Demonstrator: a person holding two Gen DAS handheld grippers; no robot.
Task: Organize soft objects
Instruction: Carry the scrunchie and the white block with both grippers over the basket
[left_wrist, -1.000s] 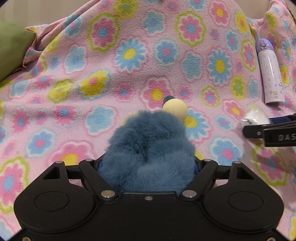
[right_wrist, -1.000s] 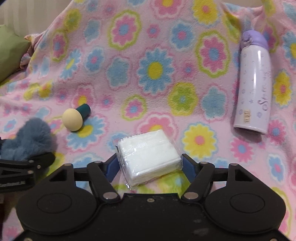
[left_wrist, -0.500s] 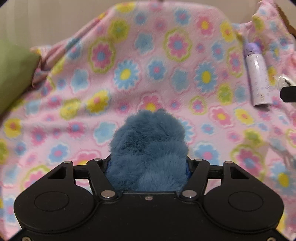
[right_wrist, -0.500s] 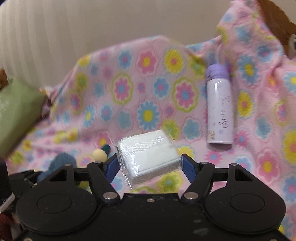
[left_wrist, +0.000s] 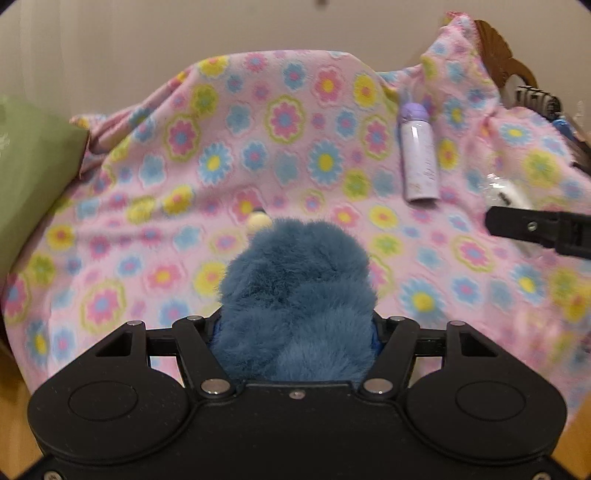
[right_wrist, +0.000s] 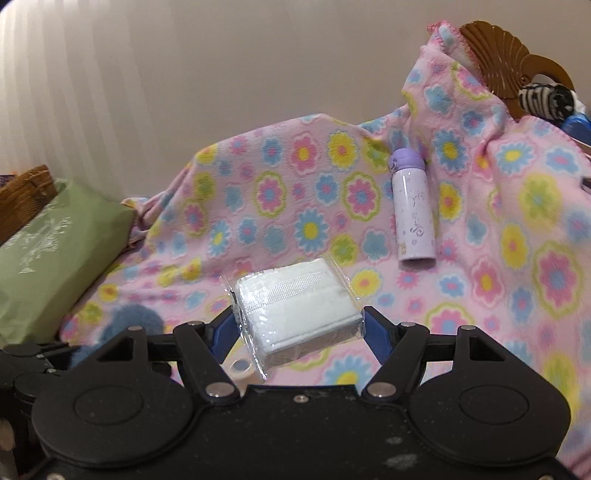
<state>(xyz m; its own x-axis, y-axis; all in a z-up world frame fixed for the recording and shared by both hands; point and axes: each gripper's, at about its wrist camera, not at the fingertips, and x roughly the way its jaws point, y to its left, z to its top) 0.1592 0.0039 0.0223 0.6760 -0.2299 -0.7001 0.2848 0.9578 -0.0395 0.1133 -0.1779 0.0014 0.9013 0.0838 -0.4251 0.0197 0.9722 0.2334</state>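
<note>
My left gripper is shut on a fluffy blue plush, held in the air above the flowered pink blanket. The plush fills the gap between the jaws and hides the pads. My right gripper is shut on a white tissue pack in clear wrap, also lifted off the blanket. One right finger and the tissue pack show at the left wrist view's right edge. A cream sponge with a teal end lies on the blanket just beyond the plush.
A lilac bottle lies on the blanket at the right. A green pillow sits at the left with a wicker basket behind it. A carved wooden headboard and a striped item are at the top right.
Both grippers have risen and drawn back from the blanket with the plush and the tissue pack in them. The wall, pillow and headboard have come into view.
</note>
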